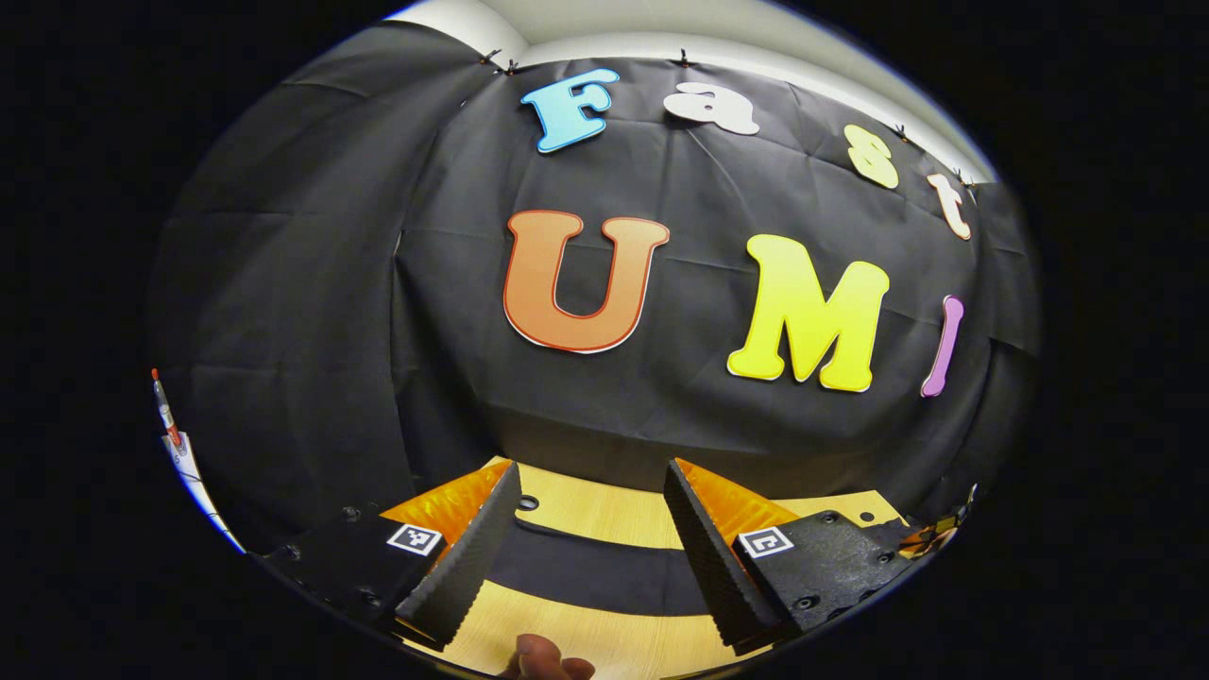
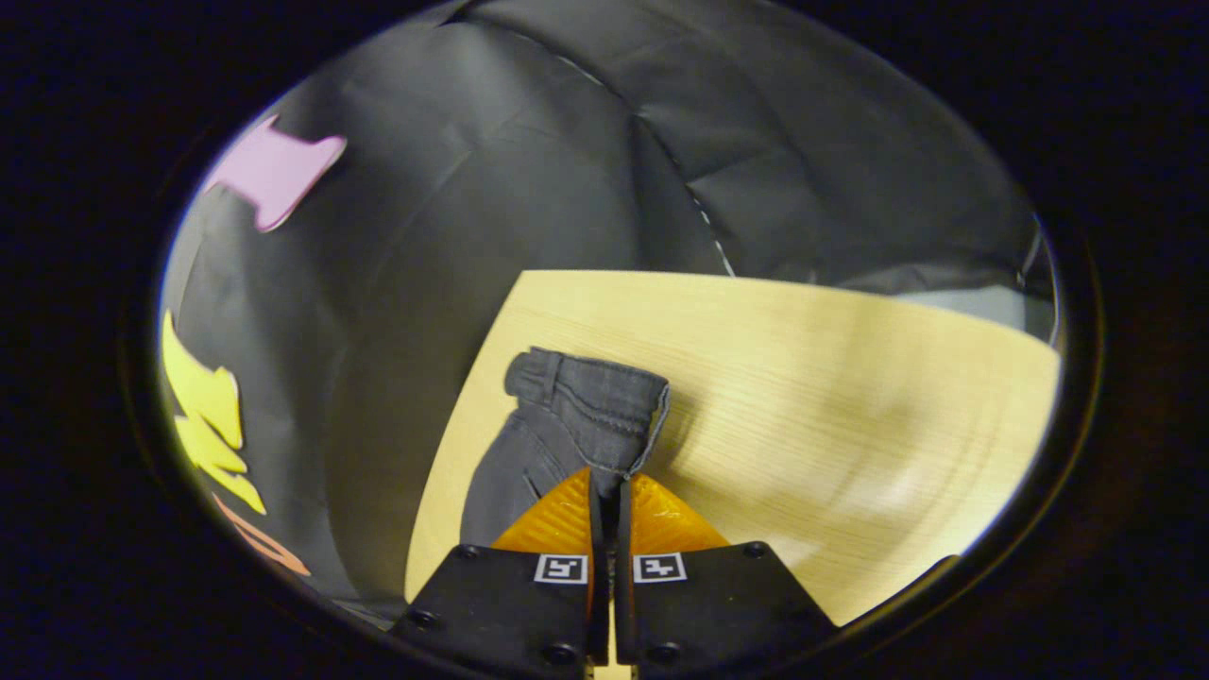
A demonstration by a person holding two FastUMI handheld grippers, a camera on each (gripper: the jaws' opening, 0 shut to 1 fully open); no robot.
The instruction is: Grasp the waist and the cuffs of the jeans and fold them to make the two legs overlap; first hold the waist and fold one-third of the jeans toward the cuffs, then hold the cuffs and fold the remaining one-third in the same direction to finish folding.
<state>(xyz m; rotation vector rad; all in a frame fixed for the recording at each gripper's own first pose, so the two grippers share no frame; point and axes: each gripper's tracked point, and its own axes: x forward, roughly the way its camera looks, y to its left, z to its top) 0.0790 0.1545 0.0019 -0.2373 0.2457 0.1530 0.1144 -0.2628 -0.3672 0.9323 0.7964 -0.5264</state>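
The dark grey jeans (image 2: 576, 406) lie on the light wooden table (image 2: 850, 397). Their waistband, with a belt loop, points away from me in the right gripper view. My right gripper (image 2: 604, 477) is shut on the near edge of this waist part, and cloth bunches at its fingertips. My left gripper (image 1: 593, 472) stands open low over the table (image 1: 586, 515). A dark band of cloth (image 1: 595, 571) crosses the wood between its fingers without touching them. I cannot tell whether that band is part of the jeans.
A person's fingertip (image 1: 543, 661) shows at the bottom of the left gripper view. The black booth wall rises just behind the table's far edge. A small red and white object (image 1: 170, 425) hangs at the far left.
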